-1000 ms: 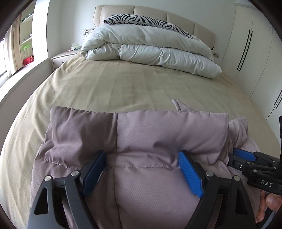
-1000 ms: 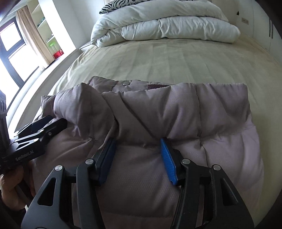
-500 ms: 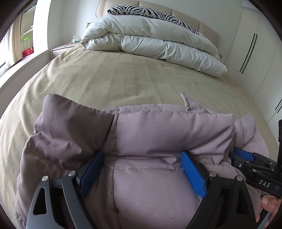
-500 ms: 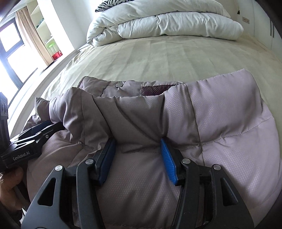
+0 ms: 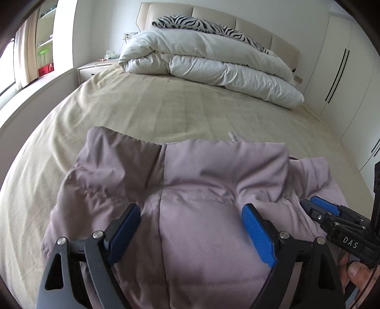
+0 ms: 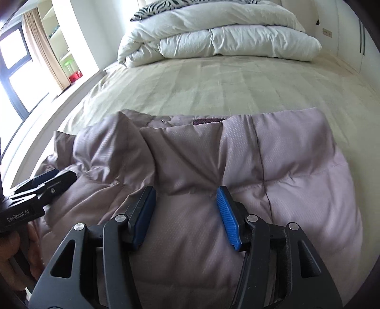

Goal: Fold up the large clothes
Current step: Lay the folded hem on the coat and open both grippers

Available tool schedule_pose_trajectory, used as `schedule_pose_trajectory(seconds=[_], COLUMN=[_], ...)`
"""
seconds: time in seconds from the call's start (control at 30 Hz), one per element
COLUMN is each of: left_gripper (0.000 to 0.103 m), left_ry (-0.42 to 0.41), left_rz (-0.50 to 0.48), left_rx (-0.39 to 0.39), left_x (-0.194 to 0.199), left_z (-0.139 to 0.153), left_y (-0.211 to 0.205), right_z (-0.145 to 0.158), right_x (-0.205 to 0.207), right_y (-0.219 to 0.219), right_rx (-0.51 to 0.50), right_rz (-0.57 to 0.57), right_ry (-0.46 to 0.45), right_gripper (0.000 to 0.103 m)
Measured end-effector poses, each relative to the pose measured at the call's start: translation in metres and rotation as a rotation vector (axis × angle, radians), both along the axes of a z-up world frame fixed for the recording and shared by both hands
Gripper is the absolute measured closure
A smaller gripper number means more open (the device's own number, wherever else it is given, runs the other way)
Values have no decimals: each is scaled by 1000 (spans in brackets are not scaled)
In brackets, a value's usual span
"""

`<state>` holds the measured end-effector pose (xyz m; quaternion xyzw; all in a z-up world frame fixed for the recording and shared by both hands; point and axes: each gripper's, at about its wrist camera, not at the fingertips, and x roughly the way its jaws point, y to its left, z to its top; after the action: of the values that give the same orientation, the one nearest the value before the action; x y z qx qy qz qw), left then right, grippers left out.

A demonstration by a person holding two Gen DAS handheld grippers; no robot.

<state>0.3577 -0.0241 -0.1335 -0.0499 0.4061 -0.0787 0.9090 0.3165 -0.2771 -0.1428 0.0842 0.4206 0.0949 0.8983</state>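
Beige striped bedding covers the bed (image 5: pixel 166 107), which fills most of both views; at its far end a folded white duvet (image 5: pixel 213 64) lies against a padded headboard (image 5: pixel 190 14), with a zebra-print pillow (image 5: pixel 201 22) half hidden behind it. White wardrobe doors (image 5: pixel 344 66) stand to the right, a nightstand (image 5: pixel 92 69) and a curtained window to the left. On the near part of the bed lies a mauve quilted puffer jacket (image 5: pixel 201 178), puffy and stitched in panels, its lower part cut off by the frame edge. Its far edge is bunched and raised in a fold, showing a snap (image 6: pixel 162 120) and a dark lining patch (image 6: pixel 206 121). Left gripper (image 5: pixel 190 214) is closing, its blue ribbed fingers (image 5: pixel 257 235) pressed against a wide bunch of jacket. Right gripper (image 6: pixel 185 202) clamps a narrower bunch between its fingers (image 6: pixel 228 218). Part of a hand (image 5: pixel 356 271) shows behind the right gripper, mostly hidden.
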Motion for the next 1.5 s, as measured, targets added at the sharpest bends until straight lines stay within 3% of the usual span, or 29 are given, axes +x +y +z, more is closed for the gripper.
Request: schedule_pose_trajectory(seconds=[0.1, 0.17, 0.27, 0.37, 0.67, 0.83, 0.9, 0.93, 1.0, 1.1, 1.2, 1.5], left_gripper=[13, 10, 4, 2, 0, 0, 0, 0, 0, 0, 0, 0], left_ry=[-44, -22, 31, 25, 9, 3, -1, -3, -4, -4, -9, -10], left_rz=[-68, -77, -50, -62, -61, -63, -63, -63, -63, -66, -67, -77], left_rx=[87, 148, 78, 117, 122, 106, 101, 102, 102, 96, 98, 59], left_x=[-30, -30, -19, -18, -16, -16, -16, -16, -16, -15, -15, -11], left_z=[9, -5, -19, -27, -40, -41, -42, -42, -42, -43, -43, -44], left_y=[-19, -26, -14, -17, -19, -16, -15, -15, -14, -15, -17, -13], right_z=[21, 20, 5, -5, -21, 1, 25, 34, 38, 3, -16, -26], right_x=[-38, -53, -55, -50, -57, -57, -61, -61, -50, -23, -29, -32], right_y=[4, 13, 26, 23, 27, 18, 3, -5, -19, -34, -50, -48], right_rx=[23, -41, -154, -136, -145, -85, -52, -53, -86, -160, -81, -76], right_rz=[27, 49, 91, 90, 68, 80, 18, -19, -74, -90, -91, -104], right_ry=[-65, -58, -32, -28, -84, -56, -123, -153, -143, 4, -63, -88], right_gripper=[50, 50, 49, 48, 48, 48, 48, 45, 27, 22, 20, 19])
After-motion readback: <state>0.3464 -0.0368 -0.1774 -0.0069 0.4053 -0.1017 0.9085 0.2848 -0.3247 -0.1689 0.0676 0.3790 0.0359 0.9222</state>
